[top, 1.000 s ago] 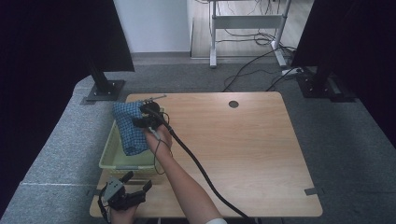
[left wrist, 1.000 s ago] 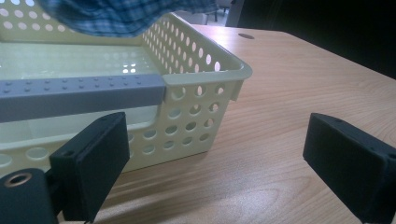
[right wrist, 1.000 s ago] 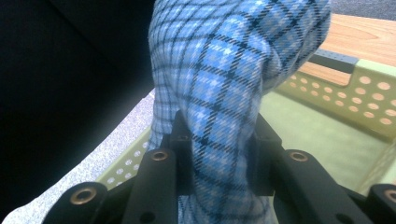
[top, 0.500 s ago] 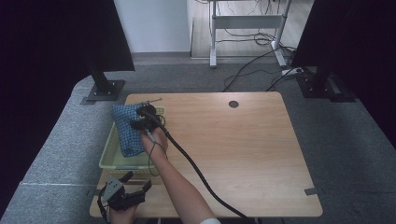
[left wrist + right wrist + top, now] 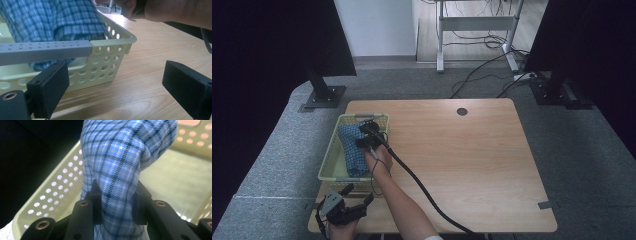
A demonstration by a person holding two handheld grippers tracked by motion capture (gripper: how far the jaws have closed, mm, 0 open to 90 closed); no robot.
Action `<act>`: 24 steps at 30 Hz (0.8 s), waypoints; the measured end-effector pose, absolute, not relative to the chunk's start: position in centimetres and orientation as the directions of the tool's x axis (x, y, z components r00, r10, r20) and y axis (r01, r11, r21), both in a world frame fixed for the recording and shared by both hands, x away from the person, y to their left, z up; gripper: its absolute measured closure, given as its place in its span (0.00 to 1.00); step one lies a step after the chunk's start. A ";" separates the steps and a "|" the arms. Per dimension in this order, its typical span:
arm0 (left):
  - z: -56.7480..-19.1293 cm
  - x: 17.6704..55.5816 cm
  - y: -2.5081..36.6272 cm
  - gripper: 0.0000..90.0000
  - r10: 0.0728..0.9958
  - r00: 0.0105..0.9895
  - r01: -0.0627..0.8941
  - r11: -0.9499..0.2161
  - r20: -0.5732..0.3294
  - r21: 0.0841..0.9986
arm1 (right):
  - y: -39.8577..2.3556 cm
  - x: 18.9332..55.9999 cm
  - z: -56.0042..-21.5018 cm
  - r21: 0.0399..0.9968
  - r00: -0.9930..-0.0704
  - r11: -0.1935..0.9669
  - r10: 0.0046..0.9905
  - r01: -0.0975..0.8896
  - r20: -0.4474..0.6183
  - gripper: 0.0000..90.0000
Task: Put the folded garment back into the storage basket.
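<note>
Fingers (image 5: 97, 202) of the right gripper (image 5: 117, 203) are pinched tight on the blue checked cloth (image 5: 120, 162), which hangs down into the pale yellow basket (image 5: 328, 165). Left gripper (image 5: 115, 85) sits on the table (image 5: 472, 160) by the basket, jaws wide apart.

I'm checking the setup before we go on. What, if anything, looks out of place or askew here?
Nothing is spilled or damaged. The blue checked cloth sits bunched in the pale yellow basket, pinched by the right gripper. The left gripper waits open at the table's near edge.
</note>
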State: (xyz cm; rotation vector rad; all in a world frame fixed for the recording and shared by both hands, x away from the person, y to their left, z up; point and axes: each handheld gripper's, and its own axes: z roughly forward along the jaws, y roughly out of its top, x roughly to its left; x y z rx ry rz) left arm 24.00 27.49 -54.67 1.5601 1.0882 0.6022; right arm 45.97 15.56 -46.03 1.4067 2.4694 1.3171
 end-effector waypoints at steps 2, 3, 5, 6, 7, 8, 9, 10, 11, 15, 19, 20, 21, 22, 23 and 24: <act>-54.7 24.0 27.5 0.08 0.878 0.451 0.327 0.007 -0.163 0.945 | 15.7 45.9 -46.3 0.661 -0.595 0.248 0.713 0.708 0.371 0.74; -54.7 24.0 27.5 0.08 0.877 0.452 0.327 0.005 -0.162 0.945 | 15.8 45.9 -46.4 0.660 -0.597 0.254 0.714 0.707 0.365 0.74; -54.7 24.0 27.5 0.08 0.877 0.452 0.327 0.006 -0.162 0.945 | 15.9 45.9 -46.5 0.658 -0.600 0.263 0.715 0.706 0.358 0.73; -54.7 24.0 27.4 0.08 0.876 0.453 0.328 0.007 -0.164 0.945 | 15.9 46.0 -46.6 0.653 -0.601 0.265 0.712 0.710 0.364 0.68; -54.7 24.0 27.4 0.08 0.877 0.452 0.329 0.008 -0.164 0.944 | 15.9 46.1 -46.7 0.642 -0.595 0.259 0.707 0.721 0.382 0.64; -54.7 24.0 27.4 0.08 0.878 0.451 0.328 0.007 -0.163 0.945 | 15.9 46.1 -46.7 0.633 -0.585 0.248 0.706 0.733 0.400 0.60; -54.7 24.0 27.4 0.08 0.877 0.451 0.327 0.009 -0.165 0.945 | 15.9 46.2 -46.8 0.626 -0.582 0.248 0.703 0.739 0.409 0.59; -54.7 24.0 27.4 0.08 0.877 0.450 0.326 0.011 -0.165 0.945 | 15.8 46.3 -46.9 0.622 -0.582 0.250 0.702 0.742 0.410 0.59; -54.6 24.0 27.4 0.08 0.878 0.450 0.326 0.011 -0.165 0.945 | 15.8 46.2 -46.8 0.629 -0.582 0.251 0.709 0.736 0.398 0.59; -54.7 24.1 27.4 0.08 0.875 0.454 0.330 0.010 -0.168 0.944 | 15.3 46.2 -46.2 0.640 -0.582 0.240 0.708 0.730 0.399 0.58; -54.7 24.1 27.3 0.08 0.874 0.457 0.334 0.004 -0.166 0.942 | 14.9 46.2 -45.4 0.653 -0.580 0.230 0.715 0.722 0.390 0.54; -54.7 24.1 27.3 0.08 0.873 0.459 0.335 0.004 -0.167 0.942 | 14.8 46.2 -45.3 0.652 -0.579 0.231 0.717 0.722 0.388 0.52; -54.7 24.1 27.3 0.08 0.872 0.460 0.336 0.004 -0.167 0.942 | 14.7 46.1 -45.3 0.654 -0.579 0.231 0.720 0.720 0.383 0.51; -54.7 24.1 27.2 0.08 0.873 0.459 0.335 0.002 -0.165 0.942 | 14.7 46.1 -45.3 0.654 -0.580 0.232 0.719 0.720 0.383 0.49; -54.7 24.1 27.3 0.08 0.873 0.459 0.335 0.002 -0.165 0.942 | 14.6 46.1 -45.3 0.651 -0.580 0.235 0.717 0.722 0.386 0.47; -54.7 24.1 27.3 0.08 0.873 0.458 0.335 0.004 -0.167 0.942 | 14.5 46.1 -45.3 0.648 -0.580 0.235 0.716 0.725 0.388 0.44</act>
